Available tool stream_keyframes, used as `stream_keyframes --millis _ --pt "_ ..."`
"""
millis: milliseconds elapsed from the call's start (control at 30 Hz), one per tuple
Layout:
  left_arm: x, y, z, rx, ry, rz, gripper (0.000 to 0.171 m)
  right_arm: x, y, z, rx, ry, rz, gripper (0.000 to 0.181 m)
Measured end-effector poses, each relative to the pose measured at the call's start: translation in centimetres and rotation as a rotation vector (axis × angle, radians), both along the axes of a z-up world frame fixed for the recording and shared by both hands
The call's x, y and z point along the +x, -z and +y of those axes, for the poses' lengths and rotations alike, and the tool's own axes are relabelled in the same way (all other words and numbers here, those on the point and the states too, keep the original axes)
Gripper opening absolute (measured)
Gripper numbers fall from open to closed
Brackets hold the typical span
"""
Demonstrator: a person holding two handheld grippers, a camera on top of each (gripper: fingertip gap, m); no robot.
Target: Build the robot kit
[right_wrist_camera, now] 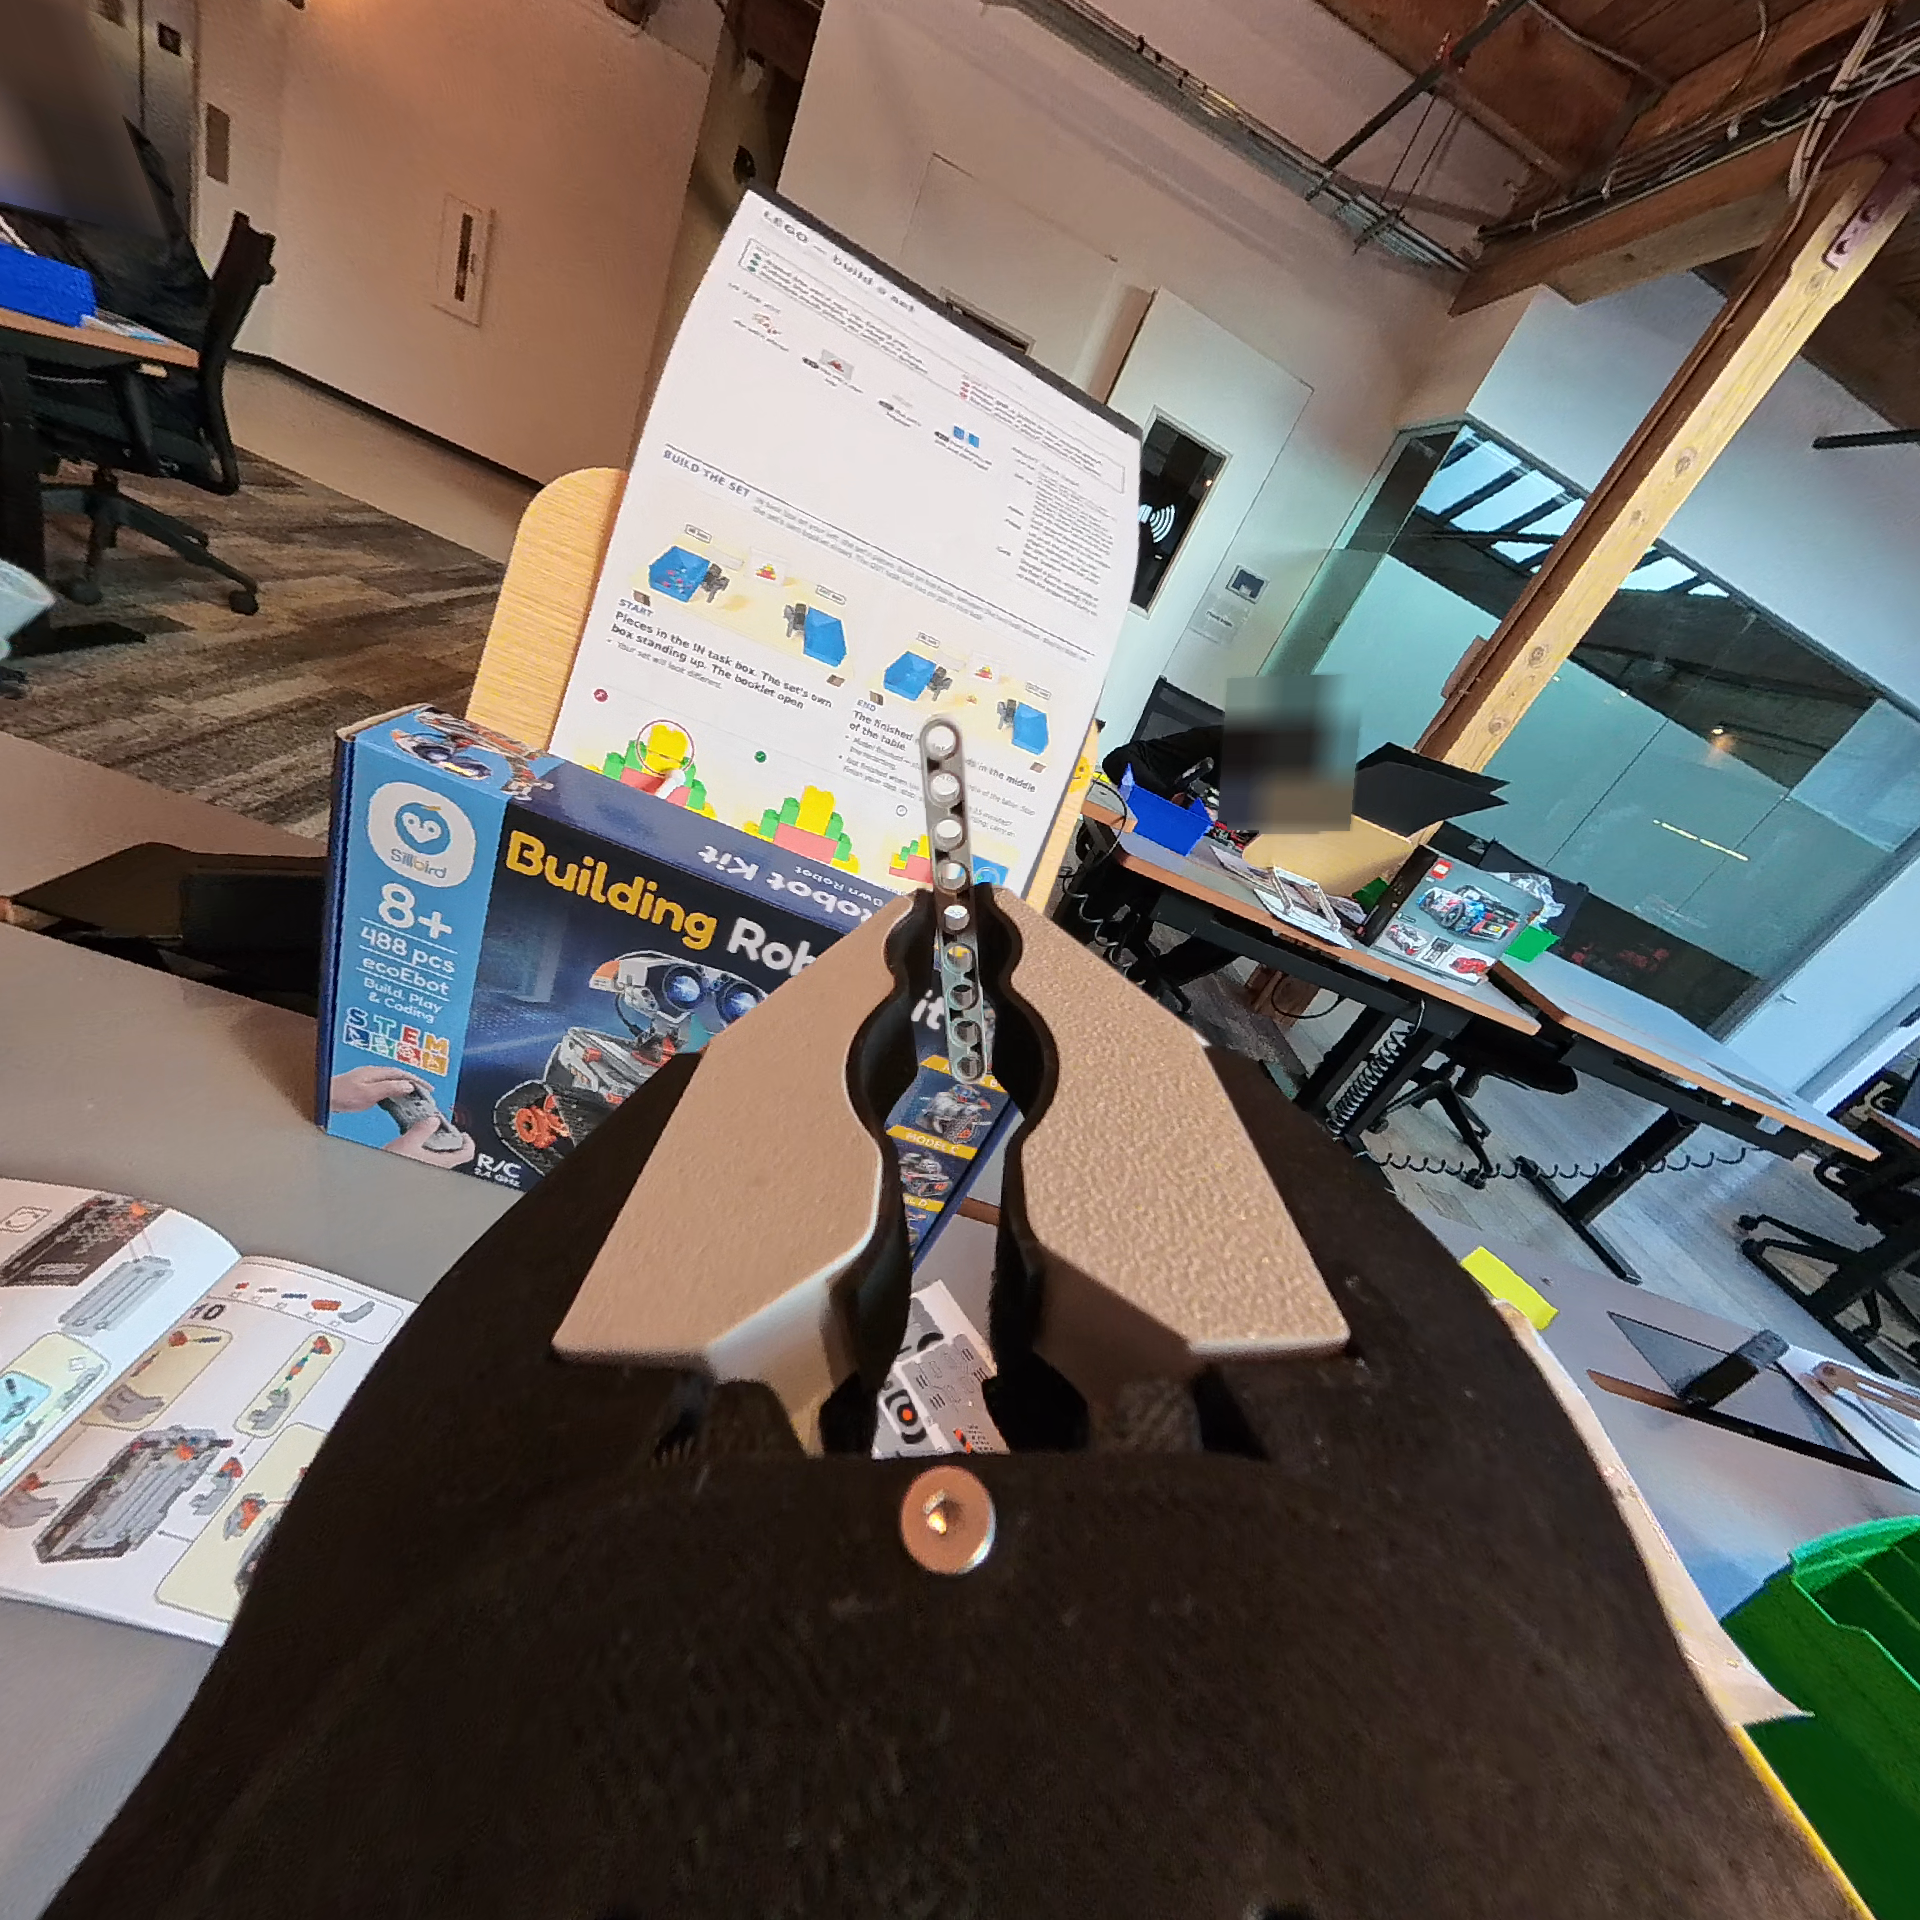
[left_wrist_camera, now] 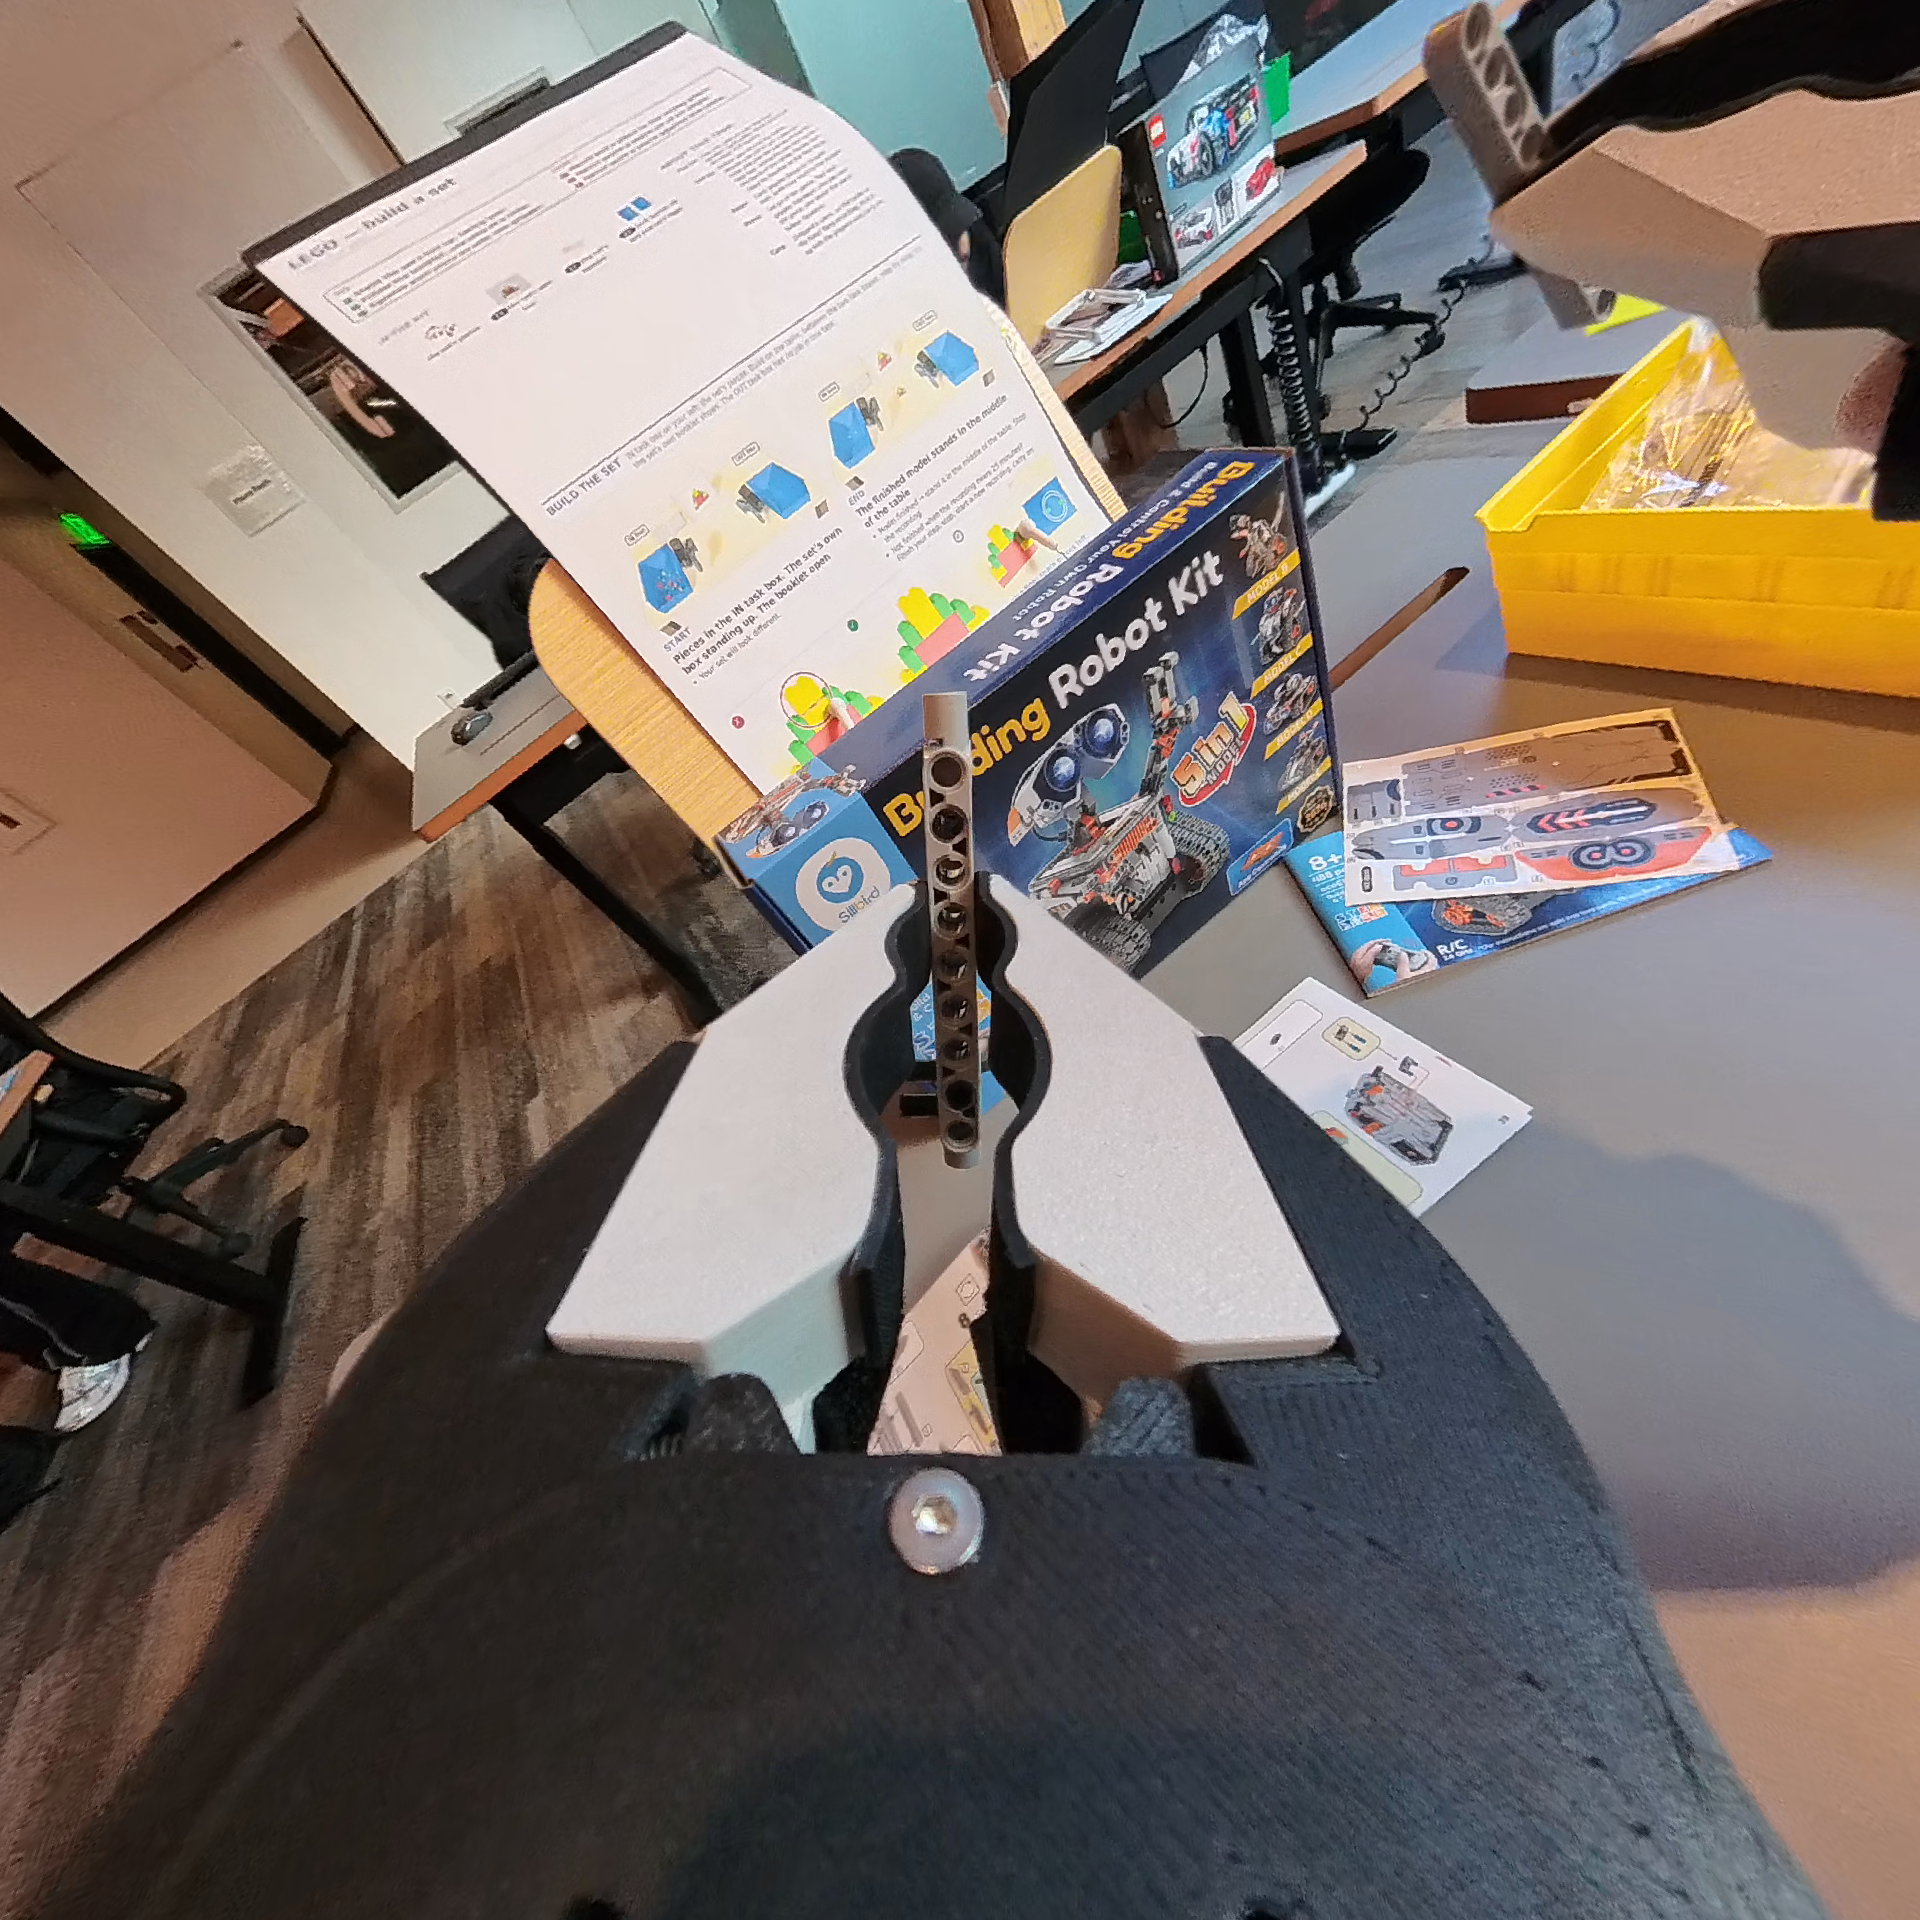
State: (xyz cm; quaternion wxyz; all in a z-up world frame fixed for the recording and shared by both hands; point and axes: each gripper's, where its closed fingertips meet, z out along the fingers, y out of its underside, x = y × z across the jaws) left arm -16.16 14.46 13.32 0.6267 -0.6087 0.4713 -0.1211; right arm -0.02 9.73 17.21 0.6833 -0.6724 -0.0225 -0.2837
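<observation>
Each gripper's fingers clamp a grey holed beam (left_wrist_camera: 951, 925) (right_wrist_camera: 958, 904); beyond stand the blue kit box (left_wrist_camera: 1122, 769), instruction sheet (left_wrist_camera: 727, 416), and yellow bin (left_wrist_camera: 1704, 592) far right on the worktop (left_wrist_camera: 1662, 1195).

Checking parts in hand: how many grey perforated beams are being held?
2: one grey beam upright in the left tongs, another beam in the right tongs. Others may be hidden.

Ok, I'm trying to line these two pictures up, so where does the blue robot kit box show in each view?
Left wrist view: the blue kit box stands at centre, just beyond the left gripper, which holds a grey holed beam.
Right wrist view: the box stands left of centre, partly behind the right gripper.
Shared landmark: the big white instruction sheet propped behind the box.
</observation>
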Motion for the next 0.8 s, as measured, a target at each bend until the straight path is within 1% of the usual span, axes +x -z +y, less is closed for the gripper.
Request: stream_keyframes --millis 100,400,567,800 --pt "0.3 0.3 0.1 0.031 -0.037 0.032 0.005 -0.5 0.3 0.4 -0.012 -0.014 -0.001 0.006" --pt "2.4 1.4 -0.4 0.064 -0.048 0.083 0.005 -2.0 1.5 1.5 -0.049 -0.059 -0.007 0.006" --pt "2.4 1.5 0.4 0.114 -0.123 0.094 0.004 -2.1 2.3 2.2 -0.075 -0.069 -0.002 0.006" --pt "2.0 1.1 0.9 0.154 -0.169 0.096 0.004 -2.0 3.9 3.5 -0.122 -0.064 -0.007 0.006"
